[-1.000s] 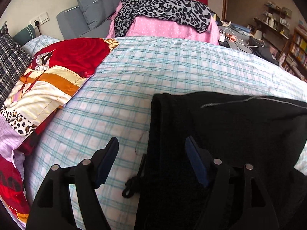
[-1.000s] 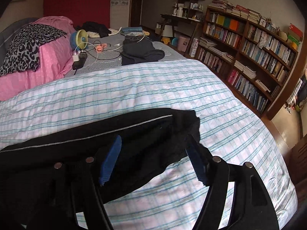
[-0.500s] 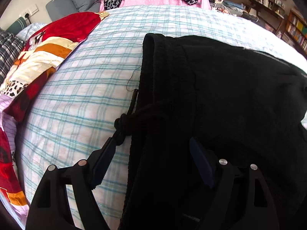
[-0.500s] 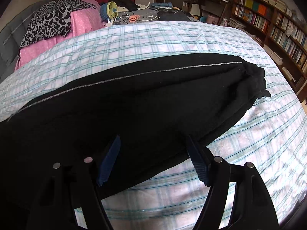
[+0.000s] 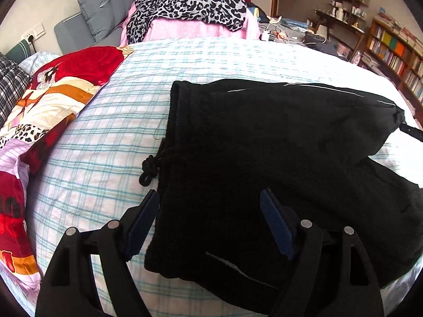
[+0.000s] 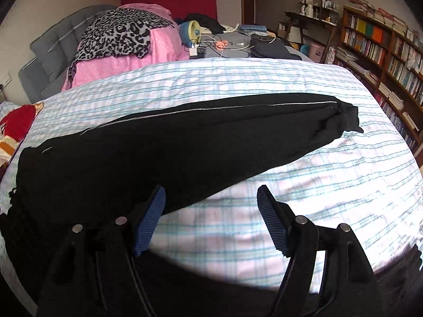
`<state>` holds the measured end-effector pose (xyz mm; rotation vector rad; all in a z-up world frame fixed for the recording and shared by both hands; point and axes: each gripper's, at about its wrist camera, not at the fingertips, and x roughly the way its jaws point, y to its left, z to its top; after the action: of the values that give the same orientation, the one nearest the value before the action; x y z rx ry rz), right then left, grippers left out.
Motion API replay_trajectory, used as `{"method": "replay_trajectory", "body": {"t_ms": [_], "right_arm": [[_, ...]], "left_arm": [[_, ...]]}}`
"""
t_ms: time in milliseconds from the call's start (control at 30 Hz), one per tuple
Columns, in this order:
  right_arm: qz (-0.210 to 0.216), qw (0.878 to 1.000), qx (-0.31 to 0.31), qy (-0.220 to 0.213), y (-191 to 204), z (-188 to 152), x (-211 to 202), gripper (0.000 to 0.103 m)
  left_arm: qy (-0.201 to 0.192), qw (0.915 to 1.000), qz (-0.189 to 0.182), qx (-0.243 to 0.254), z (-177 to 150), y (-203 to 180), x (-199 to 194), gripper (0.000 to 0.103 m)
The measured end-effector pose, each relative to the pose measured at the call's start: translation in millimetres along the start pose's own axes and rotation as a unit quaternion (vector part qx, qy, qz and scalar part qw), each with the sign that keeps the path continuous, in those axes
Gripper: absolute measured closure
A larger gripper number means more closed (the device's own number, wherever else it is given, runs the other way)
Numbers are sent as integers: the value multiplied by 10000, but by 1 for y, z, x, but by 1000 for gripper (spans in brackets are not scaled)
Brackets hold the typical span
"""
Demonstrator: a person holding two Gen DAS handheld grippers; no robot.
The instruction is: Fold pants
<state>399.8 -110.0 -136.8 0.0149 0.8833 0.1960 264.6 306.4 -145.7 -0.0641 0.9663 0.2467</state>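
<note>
Two open grippers over black pants (image 5: pixel 264 137) on the bed (image 5: pixel 211 60)
Your left gripper (image 5: pixel 210 206) straddles the waistband edge (drawstring (image 5: pixel 150 166) just beyond), unclamped; your right gripper (image 6: pixel 211 198) gapes, empty, beside the leg.

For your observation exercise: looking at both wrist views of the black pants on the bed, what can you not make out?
- Left wrist view: the near leg of the black pants runs off the right edge.
- Right wrist view: the waistband end is dark and cut off at the left edge.
- Right wrist view: titles on the bookshelf are too small.

Black claws (image 5: pixel 210 222) (image 6: pixel 211 218), ribbed blue pads, silver rivets
</note>
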Motion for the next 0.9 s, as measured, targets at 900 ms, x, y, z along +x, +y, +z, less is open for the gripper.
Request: {"method": "replay_trajectory", "body": {"t_ms": [900], "right_arm": [[315,9907,-1207,540,115,-151,-56,21]], "left_arm": [[297,9971,540,443,-71,-8,7,24]]}}
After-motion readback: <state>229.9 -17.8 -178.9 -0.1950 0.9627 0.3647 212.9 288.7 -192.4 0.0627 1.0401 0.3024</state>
